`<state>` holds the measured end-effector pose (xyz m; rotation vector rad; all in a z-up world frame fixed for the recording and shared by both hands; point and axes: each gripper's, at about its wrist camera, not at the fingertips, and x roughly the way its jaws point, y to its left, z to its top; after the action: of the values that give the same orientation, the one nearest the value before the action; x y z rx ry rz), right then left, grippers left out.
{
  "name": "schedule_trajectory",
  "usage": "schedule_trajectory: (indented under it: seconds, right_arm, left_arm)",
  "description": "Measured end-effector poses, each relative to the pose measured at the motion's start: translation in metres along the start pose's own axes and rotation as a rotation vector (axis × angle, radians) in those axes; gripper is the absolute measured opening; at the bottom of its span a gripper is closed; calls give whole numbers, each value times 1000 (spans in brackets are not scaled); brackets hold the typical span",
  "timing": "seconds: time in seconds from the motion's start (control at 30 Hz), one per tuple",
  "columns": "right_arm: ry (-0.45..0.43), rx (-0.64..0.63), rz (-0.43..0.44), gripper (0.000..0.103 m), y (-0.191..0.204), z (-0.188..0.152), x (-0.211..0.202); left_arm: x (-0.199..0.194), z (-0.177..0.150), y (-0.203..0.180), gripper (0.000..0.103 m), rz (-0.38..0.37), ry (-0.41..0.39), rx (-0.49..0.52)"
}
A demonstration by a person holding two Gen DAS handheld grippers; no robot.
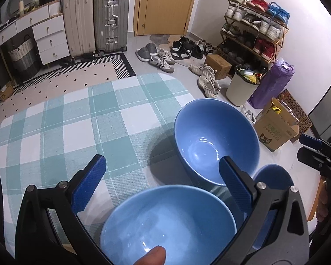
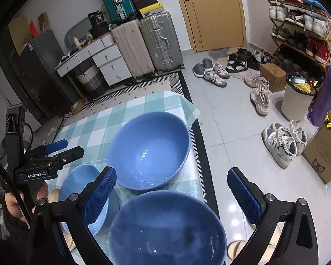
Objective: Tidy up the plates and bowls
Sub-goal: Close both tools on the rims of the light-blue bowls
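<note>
Both your left gripper (image 1: 162, 182) and right gripper (image 2: 172, 193) hang spread wide and empty over three blue bowls on the checked worktop (image 1: 77, 119). Lower one gripper's fingers astride the near bowl's (image 2: 167, 229) rim, pinch firmly, and nest it squarely into the far bowl (image 2: 150, 150), keeping clear of the small bowl (image 2: 81, 190) just beside.

The left half of the teal-and-white checked tablecloth (image 1: 77, 119) was left bare and open to approach. Its right edge was crowded by three glossy blue ceramic bowls: a large far bowl (image 1: 216, 141), a near bowl (image 1: 167, 225), and a smaller bowl (image 2: 81, 190) beside them.
</note>
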<state>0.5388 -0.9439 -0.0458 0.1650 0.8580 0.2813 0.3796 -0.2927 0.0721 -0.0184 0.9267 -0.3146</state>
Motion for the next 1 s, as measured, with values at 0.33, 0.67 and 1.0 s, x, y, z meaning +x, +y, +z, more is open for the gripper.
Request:
schedule_trajectory:
  seconds: [0.33,0.67,1.0]
  right_arm:
    - [63,-5,-10,102,-5,7,45]
    - [101,-3,1,97,-7,10,74]
    - [144,-11,39,64,-7,10,90]
  left_arm:
    - [50,6,2,102,5,59,-16]
    - [84,9,-1,92,3,101,-5]
    - [94,8,-13,62,-33,124,28]
